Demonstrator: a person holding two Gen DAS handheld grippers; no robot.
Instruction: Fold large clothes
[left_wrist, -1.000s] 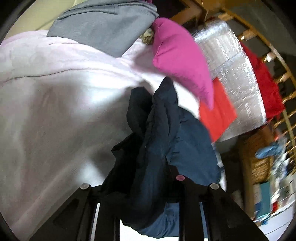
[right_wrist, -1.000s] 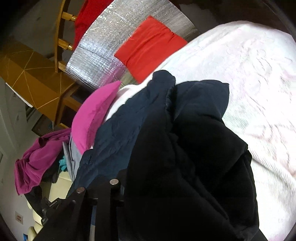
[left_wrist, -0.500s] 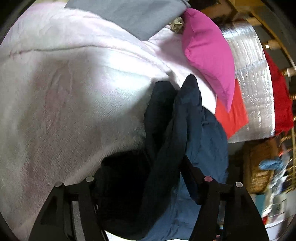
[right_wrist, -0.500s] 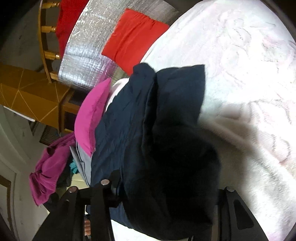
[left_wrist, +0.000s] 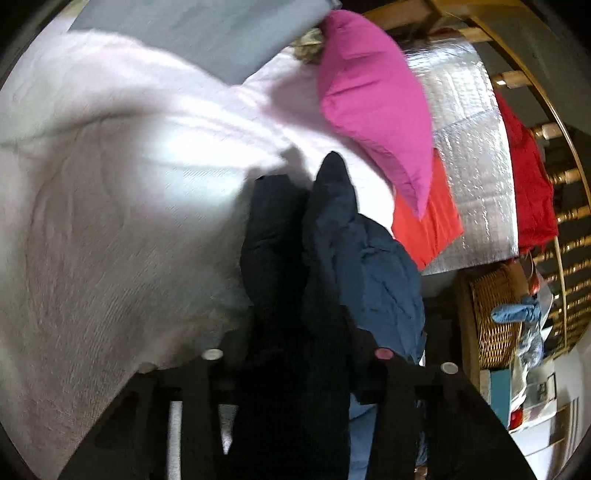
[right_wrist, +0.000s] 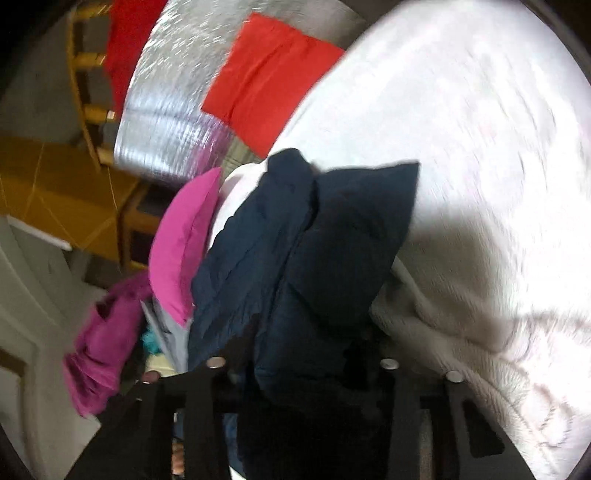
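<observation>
Here both closing grippers, left gripper (left_wrist: 295, 354) and right gripper (right_wrist: 303, 363), clamp the navy garment (left_wrist: 332, 240) (bunched).

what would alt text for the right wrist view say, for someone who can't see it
A bunched navy garment fills the space between the right gripper jaws, which are closing, above a pale fleecy blanket. Left of it lie a magenta pillow, an orange-red cloth on a silver foil mat, and wooden furniture.
</observation>
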